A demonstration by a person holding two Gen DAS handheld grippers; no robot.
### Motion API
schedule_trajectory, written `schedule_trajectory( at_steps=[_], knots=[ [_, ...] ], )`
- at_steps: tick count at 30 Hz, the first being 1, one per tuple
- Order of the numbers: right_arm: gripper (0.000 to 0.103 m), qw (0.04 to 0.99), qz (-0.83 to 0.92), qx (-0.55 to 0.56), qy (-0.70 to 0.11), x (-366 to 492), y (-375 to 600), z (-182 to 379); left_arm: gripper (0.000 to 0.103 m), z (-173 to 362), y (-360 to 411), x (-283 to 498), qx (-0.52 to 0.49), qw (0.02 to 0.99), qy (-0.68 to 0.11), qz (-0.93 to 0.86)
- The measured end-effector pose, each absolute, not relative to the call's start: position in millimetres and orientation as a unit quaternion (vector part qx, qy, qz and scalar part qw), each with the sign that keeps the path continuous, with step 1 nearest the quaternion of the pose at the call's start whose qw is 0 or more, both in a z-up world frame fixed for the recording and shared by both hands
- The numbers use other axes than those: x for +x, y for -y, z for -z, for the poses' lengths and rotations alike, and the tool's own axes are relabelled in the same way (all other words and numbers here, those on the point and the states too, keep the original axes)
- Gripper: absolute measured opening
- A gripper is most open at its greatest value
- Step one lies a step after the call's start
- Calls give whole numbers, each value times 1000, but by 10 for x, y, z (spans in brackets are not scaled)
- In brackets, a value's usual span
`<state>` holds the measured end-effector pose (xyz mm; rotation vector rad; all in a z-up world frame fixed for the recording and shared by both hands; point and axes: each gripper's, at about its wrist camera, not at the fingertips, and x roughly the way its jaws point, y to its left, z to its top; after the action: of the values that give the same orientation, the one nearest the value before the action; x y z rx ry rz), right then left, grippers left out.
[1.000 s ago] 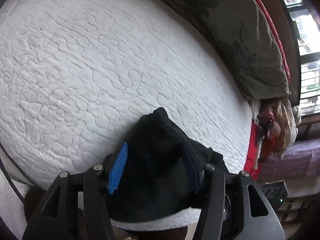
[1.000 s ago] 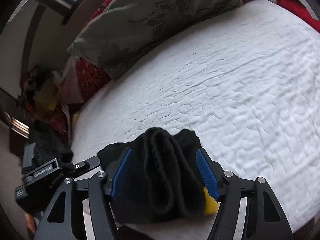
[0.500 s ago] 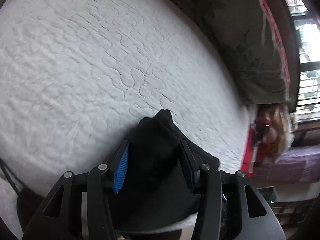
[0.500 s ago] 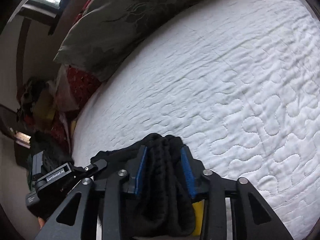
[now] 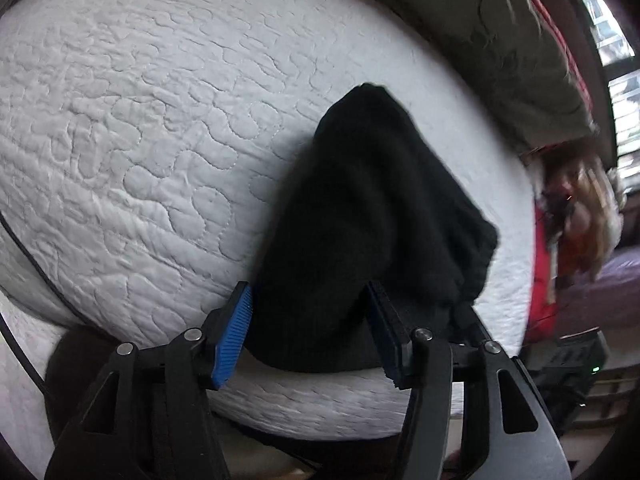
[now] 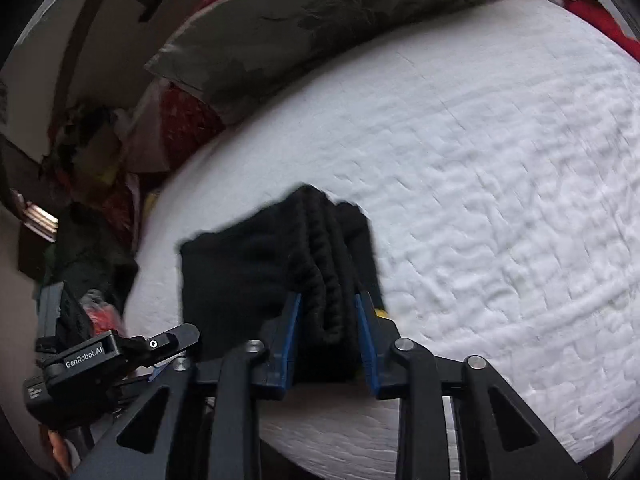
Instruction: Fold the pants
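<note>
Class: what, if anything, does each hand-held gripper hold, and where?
Right hand-held gripper: black pants, bunched elastic waistband. Left hand-held gripper: straddles the pants; grip unclear.

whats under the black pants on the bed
Under the black pants lies the white quilted mattress, bare all around them. A yellow scrap peeks out beside the right tongs; the rest of it is covered.
</note>
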<state>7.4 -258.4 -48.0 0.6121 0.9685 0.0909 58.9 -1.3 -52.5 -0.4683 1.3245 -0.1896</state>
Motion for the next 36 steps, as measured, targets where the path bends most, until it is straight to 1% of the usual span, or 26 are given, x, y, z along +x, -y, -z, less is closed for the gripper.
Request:
schedule_trajectory(
  at_steps=[3,5,6,8,11,14,16,22,23,26,29,31,33,36],
  knots=[
    [26,840,-36,290,-457,52,2614,600,56,467,17,557,-221,762,-602,86],
    [28,839,-35,288,-460,52,2596,575,56,391,-30,513,-210,773,-593,83],
    [31,838,-38,290,-461,57,2585,544,55,338,-34,489,-202,781,-586,80],
    [32,831,-46,306,-463,86,2586,494,55,216,-41,434,-185,797,-570,76],
    [37,816,-54,347,-459,56,2694,443,56,83,-59,433,-168,814,-552,69],
    [42,814,-47,357,-456,44,2774,372,56,13,-89,458,-151,826,-539,69],
    [50,814,-49,357,-456,52,2811,329,56,-15,-105,465,-140,830,-535,70],
    [65,814,-59,351,-460,135,2802,275,56,38,-131,638,-132,820,-552,76],
    [66,813,-62,349,-461,147,2786,283,56,49,-72,712,-132,818,-555,76],
    [67,815,-59,329,-474,210,2727,340,56,61,-240,842,-148,812,-559,78],
    [69,810,-50,323,-486,274,2721,450,57,105,-368,951,-176,806,-558,86],
    [70,802,-50,331,-494,319,2720,537,68,160,-395,1003,-188,802,-560,92],
    [70,797,-52,336,-500,361,2711,616,69,257,-359,1059,-201,791,-566,112],
    [76,799,-58,340,-493,402,2692,679,69,448,-225,1101,-205,769,-589,142]
  ],
)
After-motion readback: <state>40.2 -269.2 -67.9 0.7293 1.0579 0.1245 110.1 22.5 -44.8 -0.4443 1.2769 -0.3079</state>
